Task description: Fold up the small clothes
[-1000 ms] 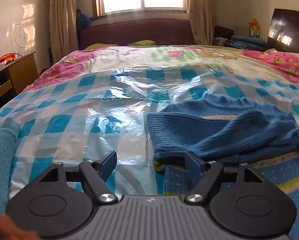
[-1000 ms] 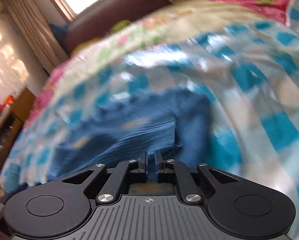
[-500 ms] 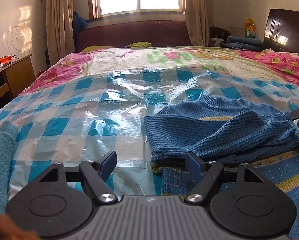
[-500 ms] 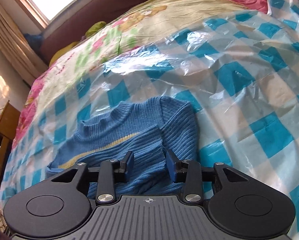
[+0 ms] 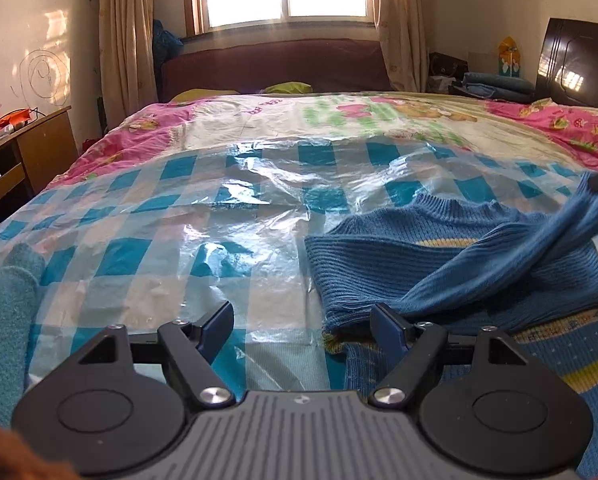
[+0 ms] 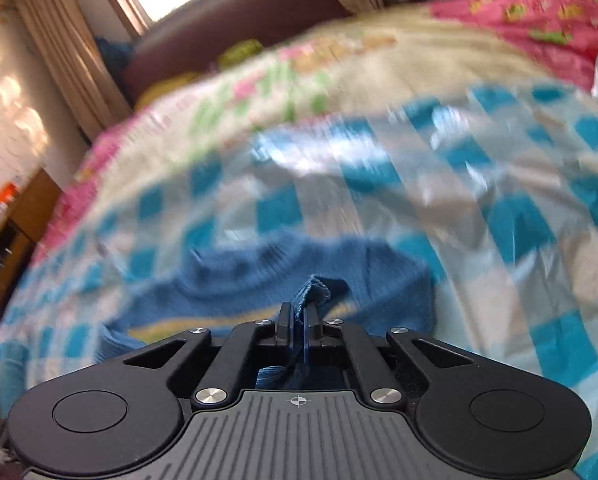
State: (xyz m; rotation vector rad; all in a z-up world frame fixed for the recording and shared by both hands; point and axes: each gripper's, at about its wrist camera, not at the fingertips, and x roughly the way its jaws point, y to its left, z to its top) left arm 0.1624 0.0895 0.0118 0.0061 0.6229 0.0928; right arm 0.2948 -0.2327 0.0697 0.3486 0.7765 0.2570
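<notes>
- Half a second ago the right gripper (image 6: 298, 318) was spread over the folded sleeve; now it is pressing together on the sleeve (image 5: 547, 246) and lifting it off the sweater's body, the cuff poking up just past its fingertips in the right wrist view.
- Lying on the bed, on the right half of the checked plastic sheet (image 5: 203, 216), the blue ribbed sweater (image 5: 379, 256) is facing the window with its collar, a yellow stripe across the chest; its lower edge is resting on another blue knit with yellow bands (image 5: 559, 360).
- Judging by how the raised sleeve is sagging in a soft curve, the knit is light, limp and stretchy, with nothing stiff to hold a crease; it is likely sliding easily on the glossy plastic, so a pinch at cuff, hem or shoulder seam looks the surest hold.
- Hovering low near the sweater's left edge, the left gripper (image 5: 301, 322) is spread wide and holding nothing.
- Further out, a teal towel-like cloth (image 5: 7, 312) is lying at the bed's left edge, and a wooden desk (image 5: 27, 148) is standing by the wall.
- No brand, label or legible writing is showing anywhere.
</notes>
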